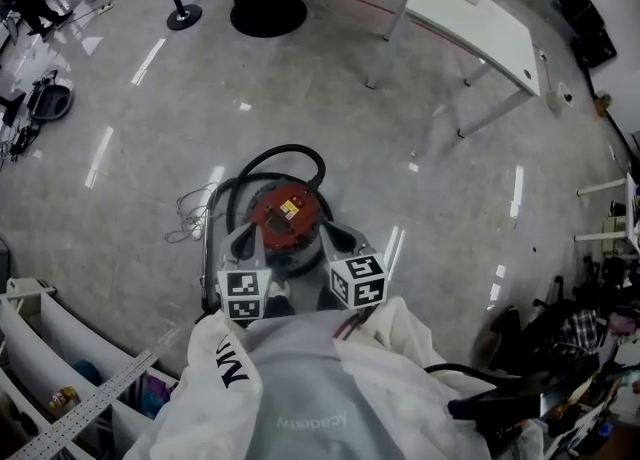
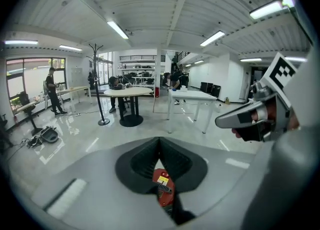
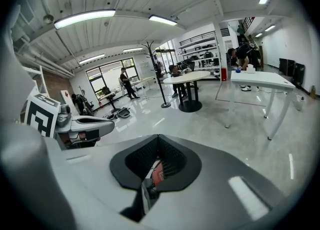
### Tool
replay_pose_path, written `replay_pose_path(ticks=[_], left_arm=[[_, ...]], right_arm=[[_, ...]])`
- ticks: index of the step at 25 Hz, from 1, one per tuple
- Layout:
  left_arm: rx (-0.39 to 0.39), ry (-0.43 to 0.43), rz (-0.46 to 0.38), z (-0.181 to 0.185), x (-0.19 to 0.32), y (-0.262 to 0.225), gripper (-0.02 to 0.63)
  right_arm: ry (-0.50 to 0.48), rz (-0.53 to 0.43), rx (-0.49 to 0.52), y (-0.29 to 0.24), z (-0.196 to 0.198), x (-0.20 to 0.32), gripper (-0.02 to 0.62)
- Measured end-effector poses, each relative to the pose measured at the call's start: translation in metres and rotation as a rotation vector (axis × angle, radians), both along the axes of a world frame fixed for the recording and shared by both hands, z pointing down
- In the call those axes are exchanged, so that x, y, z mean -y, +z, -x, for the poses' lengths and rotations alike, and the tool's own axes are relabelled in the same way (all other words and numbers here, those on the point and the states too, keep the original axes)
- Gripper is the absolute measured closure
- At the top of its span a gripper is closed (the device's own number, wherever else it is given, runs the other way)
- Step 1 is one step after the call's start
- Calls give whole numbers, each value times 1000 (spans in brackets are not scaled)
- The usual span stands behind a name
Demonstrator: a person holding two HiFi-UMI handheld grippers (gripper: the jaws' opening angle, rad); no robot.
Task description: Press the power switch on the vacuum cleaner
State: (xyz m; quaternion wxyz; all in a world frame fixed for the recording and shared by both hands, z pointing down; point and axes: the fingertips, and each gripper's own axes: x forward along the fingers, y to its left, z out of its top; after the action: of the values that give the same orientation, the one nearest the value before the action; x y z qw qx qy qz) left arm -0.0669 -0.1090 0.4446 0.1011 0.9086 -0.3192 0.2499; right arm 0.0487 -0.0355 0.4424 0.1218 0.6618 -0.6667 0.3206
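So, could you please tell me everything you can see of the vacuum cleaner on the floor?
The vacuum cleaner is a canister type with a round red top bearing a yellow label over a greyish drum. It stands upright on the glossy grey floor. A black hose loops behind it. The left gripper and right gripper, both shut, hang above it; no contact shows.

Red-topped vacuum cleaner [image 1: 287, 223] upright on floor

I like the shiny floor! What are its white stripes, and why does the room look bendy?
Head view: the stripes are glare, likely ceiling lights mirrored in the glossy floor. Left gripper view and right gripper view: wide-angle lenses bend the ceiling lights and blacken the corners.
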Motion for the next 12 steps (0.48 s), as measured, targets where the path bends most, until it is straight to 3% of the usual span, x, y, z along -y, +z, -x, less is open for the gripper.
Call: replay_pose_path(ticks=[12], left_arm=[[52,-266,18,-32,-1,-2,606]], right_arm=[[-247,23,39,3,-59,28,595]])
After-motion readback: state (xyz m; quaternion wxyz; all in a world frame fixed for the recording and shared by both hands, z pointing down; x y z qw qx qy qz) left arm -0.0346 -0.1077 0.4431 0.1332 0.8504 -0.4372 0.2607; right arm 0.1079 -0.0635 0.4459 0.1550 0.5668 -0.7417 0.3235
